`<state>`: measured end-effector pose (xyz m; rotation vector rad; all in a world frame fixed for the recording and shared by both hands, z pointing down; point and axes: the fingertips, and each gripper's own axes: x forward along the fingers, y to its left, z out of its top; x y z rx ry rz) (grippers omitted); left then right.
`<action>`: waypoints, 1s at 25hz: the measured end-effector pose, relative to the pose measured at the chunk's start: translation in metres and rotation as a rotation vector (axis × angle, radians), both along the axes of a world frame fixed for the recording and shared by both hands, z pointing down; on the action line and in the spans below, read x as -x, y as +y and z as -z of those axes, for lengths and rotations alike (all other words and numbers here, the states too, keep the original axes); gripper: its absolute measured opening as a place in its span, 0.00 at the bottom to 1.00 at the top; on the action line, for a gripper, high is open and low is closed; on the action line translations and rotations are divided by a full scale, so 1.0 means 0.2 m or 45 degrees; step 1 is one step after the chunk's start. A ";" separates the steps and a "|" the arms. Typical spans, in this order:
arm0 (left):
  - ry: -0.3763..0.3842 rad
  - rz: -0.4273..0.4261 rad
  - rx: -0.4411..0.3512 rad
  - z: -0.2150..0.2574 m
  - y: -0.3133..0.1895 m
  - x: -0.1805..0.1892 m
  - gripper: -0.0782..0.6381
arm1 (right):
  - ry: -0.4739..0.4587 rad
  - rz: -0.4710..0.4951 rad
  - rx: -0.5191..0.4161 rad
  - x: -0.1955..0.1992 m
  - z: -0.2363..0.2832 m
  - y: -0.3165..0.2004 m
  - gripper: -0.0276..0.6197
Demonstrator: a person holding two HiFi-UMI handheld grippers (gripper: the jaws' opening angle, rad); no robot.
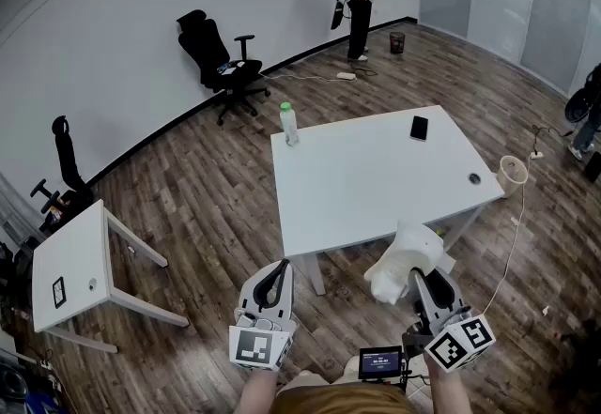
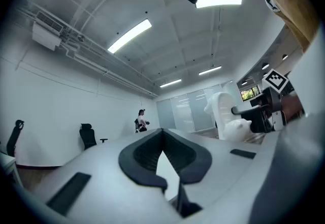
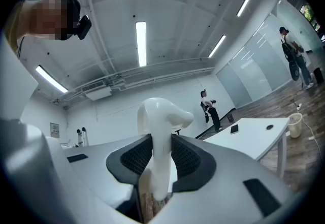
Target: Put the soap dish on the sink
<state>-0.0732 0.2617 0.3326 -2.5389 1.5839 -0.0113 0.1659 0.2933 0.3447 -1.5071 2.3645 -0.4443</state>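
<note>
Right gripper view: right gripper (image 3: 161,140) jaws clamp soap dish (image 3: 159,110); left gripper (image 2: 162,132) jaws together

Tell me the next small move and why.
Probably carry the soap dish forward toward the white table and look for the sink: the right gripper is already clamped on the dish, and no sink shows in any view.

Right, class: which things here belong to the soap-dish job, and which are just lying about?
Job: soap dish, right tongs gripping it. No sink in view.
Lying about: green-capped bottle, phone, white table, office chair, bin.
</note>
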 end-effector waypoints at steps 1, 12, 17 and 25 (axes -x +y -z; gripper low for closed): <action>-0.023 -0.007 0.000 -0.01 0.00 -0.01 0.12 | -0.003 0.001 0.002 -0.01 0.00 0.00 0.23; -0.047 -0.034 0.026 -0.07 -0.11 -0.09 0.12 | -0.017 -0.005 0.018 -0.08 -0.02 -0.09 0.23; -0.018 -0.043 0.018 -0.05 -0.27 -0.10 0.12 | 0.000 -0.012 0.013 -0.09 0.00 -0.22 0.23; 0.005 -0.056 0.012 -0.05 -0.53 -0.02 0.12 | 0.006 -0.020 0.009 0.01 -0.01 -0.49 0.23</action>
